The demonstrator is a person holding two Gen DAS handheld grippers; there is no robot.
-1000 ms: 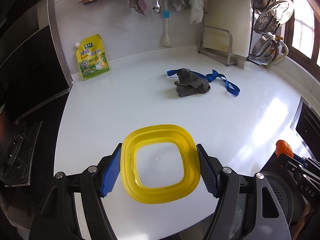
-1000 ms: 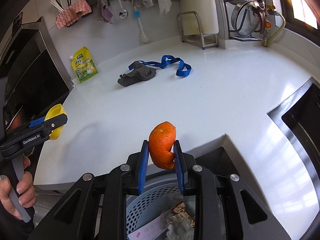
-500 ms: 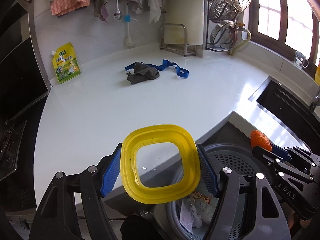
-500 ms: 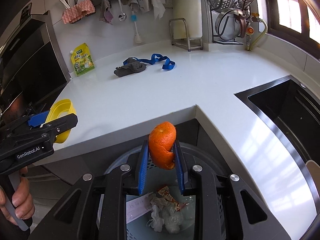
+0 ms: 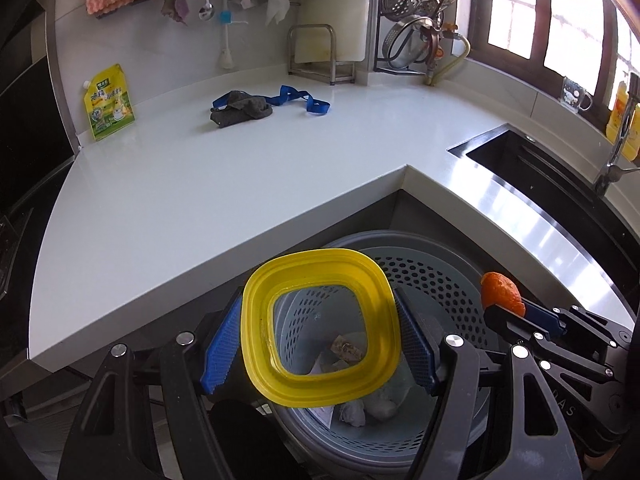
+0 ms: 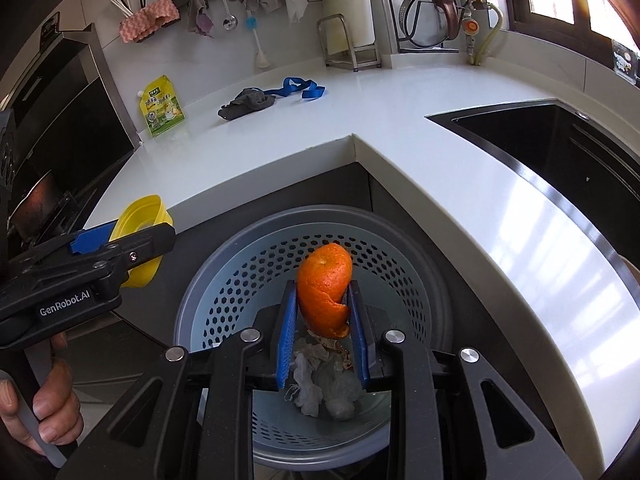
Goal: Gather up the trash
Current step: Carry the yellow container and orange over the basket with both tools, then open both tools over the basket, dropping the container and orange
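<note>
Since the earlier frames both grippers have drawn back off the counter point(image 5: 208, 184) and now hang over the perforated trash bin point(image 6: 256, 264) tucked under its corner; before, the yellow ring sat framed against white counter, now against the bin's inside.

The left gripper point(image 5: 318, 338) is clamped on the yellow plastic ring point(image 5: 320, 280), low centre of the left view, pads pressing its two outer side edges. It looks light, stiff and smooth, so likely slippery; the side-edge hold seems right.

The right gripper point(image 6: 322, 320) is clamped on the orange peel point(image 6: 325, 288), centre of the right view, directly above the bin's crumpled waste. The peel reads as light, soft and pliable, pinched across its curled lower part.

Both grippers tilt steeply downward, the left hand point(image 6: 44, 412) gripping its handle at lower left.
</note>
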